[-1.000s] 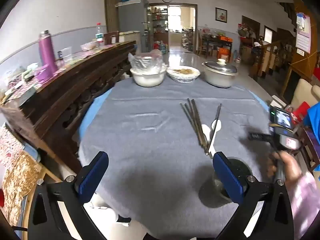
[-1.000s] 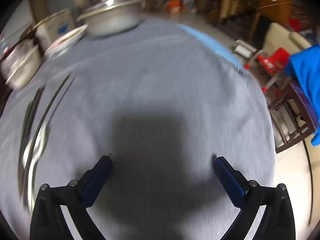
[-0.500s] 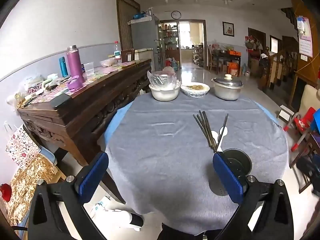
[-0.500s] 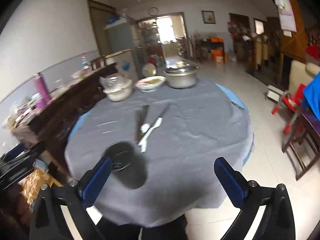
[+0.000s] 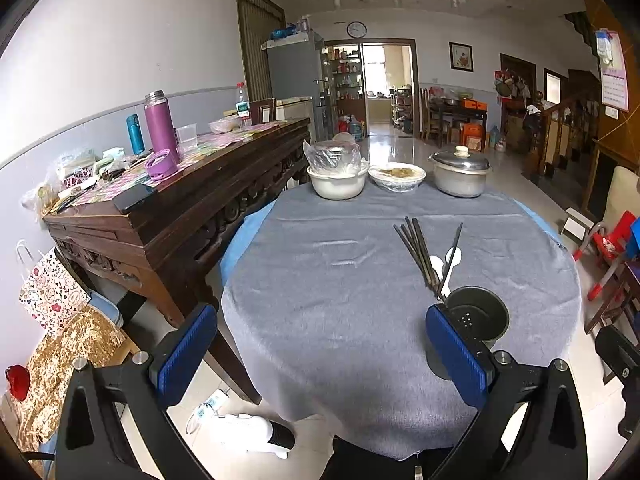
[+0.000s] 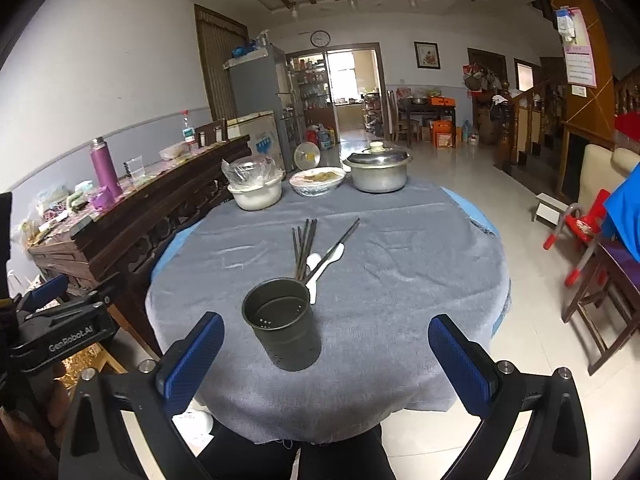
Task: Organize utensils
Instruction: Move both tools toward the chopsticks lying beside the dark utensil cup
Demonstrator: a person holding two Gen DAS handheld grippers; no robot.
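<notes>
- Chopsticks (image 6: 305, 245) lie in a dark bundle near the middle of my round table, on its grey tablecloth (image 6: 400, 280), with two white spoons (image 6: 326, 264) beside and partly under them.
- Their long axis runs from the near edge toward the far edge; the near tips end just beside the holder.
- One chopstick (image 6: 340, 242) lies apart, slanting right across the spoons.
- A dark perforated utensil holder (image 6: 282, 322) stands upright and empty at the near side.
- At the far edge I see a plastic-covered white bowl (image 6: 256, 194), a dish of food (image 6: 317, 181) and a lidded metal pot (image 6: 378, 174).
- A dark wooden sideboard (image 5: 180, 208) runs along the left, carrying a purple flask (image 5: 161, 126).
- Beyond lies a pale tiled floor and an open doorway.
- My left gripper (image 5: 320, 348) and right gripper (image 6: 326, 354) both hover off the near edge, jaws wide, holding nothing.
</notes>
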